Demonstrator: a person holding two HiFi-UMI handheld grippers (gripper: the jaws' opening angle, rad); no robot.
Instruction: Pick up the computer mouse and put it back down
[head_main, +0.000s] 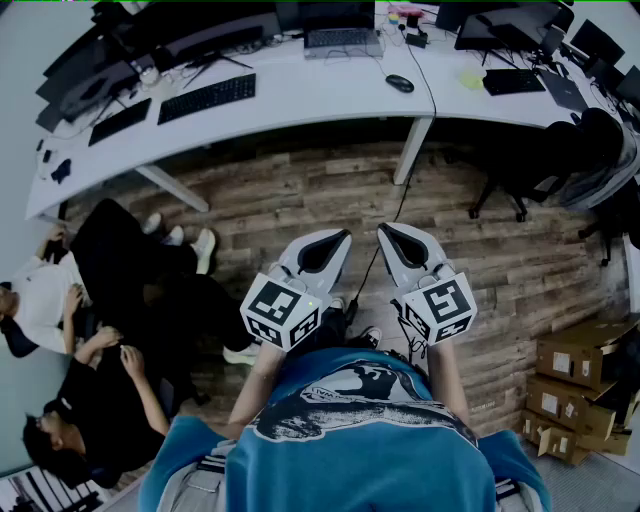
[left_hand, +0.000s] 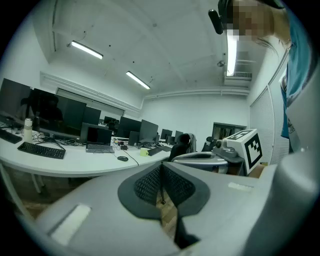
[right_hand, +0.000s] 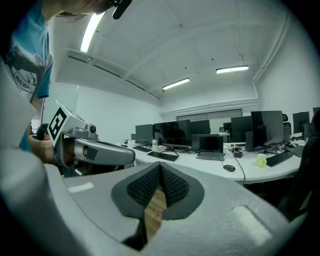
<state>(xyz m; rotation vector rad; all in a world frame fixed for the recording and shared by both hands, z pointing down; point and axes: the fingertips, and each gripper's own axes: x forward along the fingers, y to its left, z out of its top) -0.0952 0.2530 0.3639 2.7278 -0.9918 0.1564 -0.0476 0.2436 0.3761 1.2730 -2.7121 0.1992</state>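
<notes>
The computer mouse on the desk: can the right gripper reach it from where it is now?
Probably not yet. The right gripper, jaws shut, is held far short of the computer mouse; wooden floor lies between.

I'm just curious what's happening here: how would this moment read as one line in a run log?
left tongs: shut, empty | right tongs: shut, empty | mouse: on desk, untouched

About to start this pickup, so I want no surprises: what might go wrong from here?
The mouse trails a cable over the desk edge; lifting may snag it. The left hand-held gripper and the right hand-held gripper are shut; unopened, either could shove the mouse away.
</notes>
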